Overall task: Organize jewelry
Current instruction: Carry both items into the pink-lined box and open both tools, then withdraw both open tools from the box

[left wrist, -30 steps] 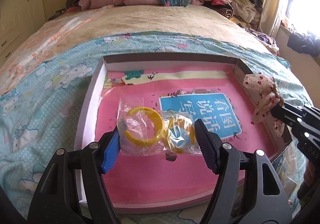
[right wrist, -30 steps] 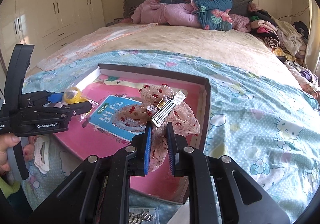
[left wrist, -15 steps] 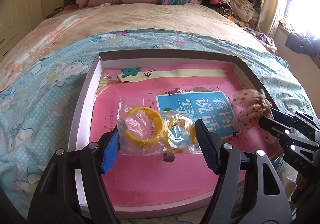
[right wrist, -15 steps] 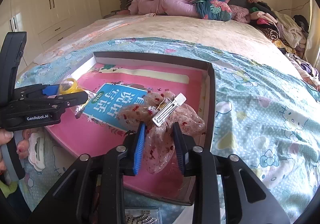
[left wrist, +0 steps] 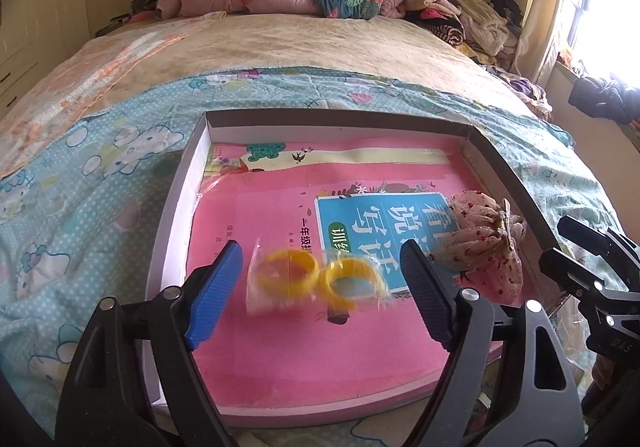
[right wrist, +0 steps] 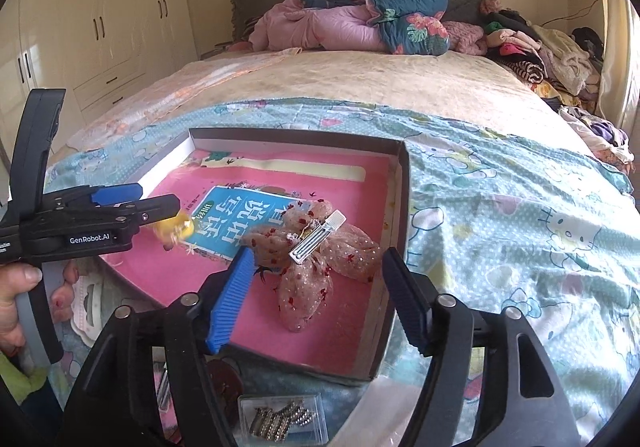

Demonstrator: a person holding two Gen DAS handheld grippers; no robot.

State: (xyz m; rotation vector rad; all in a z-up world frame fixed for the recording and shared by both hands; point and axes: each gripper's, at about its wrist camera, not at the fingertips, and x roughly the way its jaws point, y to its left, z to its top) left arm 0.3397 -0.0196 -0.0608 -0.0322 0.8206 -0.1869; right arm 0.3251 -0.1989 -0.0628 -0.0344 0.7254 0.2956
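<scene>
a bed (right wrist: 360, 87) fills the room, with a beige spread toward the head and a light blue cartoon-cat sheet (right wrist: 520, 215) over the near end. pink and floral quilts (right wrist: 360, 23) are heaped at the headboard, loose clothes (right wrist: 540, 51) pile up at 2 o'clock, and cream wardrobe doors (right wrist: 92, 19) stand at 10 o'clock. bright window light comes in at the right edge of the left wrist view.

on the blue sheet sits a shallow cardboard box lid (right wrist: 404, 207), lined by a pink booklet (left wrist: 320, 347) that bears a blue panel of chinese characters, upside down from the left camera; i cannot read the small print.

the hair bow (right wrist: 316, 259) of pink spotted mesh lies in the lid's right part, its metal clip (right wrist: 318, 237) on top, long axis running from 7 o'clock up to 1 o'clock. the right gripper (right wrist: 316, 299) has just been opening; its jaws stand wide on either side of the bow, touching nothing.

a clear bag of yellow rings (left wrist: 316, 281), blurred, lies on the booklet between the jaws of the left gripper (left wrist: 320, 287), which have also just been opening and stand clear of it. the rings sit side by side from 9 to 3 o'clock.

the left gripper's body reads "GenRobot.AI". a small clear case of metal clips (right wrist: 280, 421) lies at 6 o'clock in front of the lid.
</scene>
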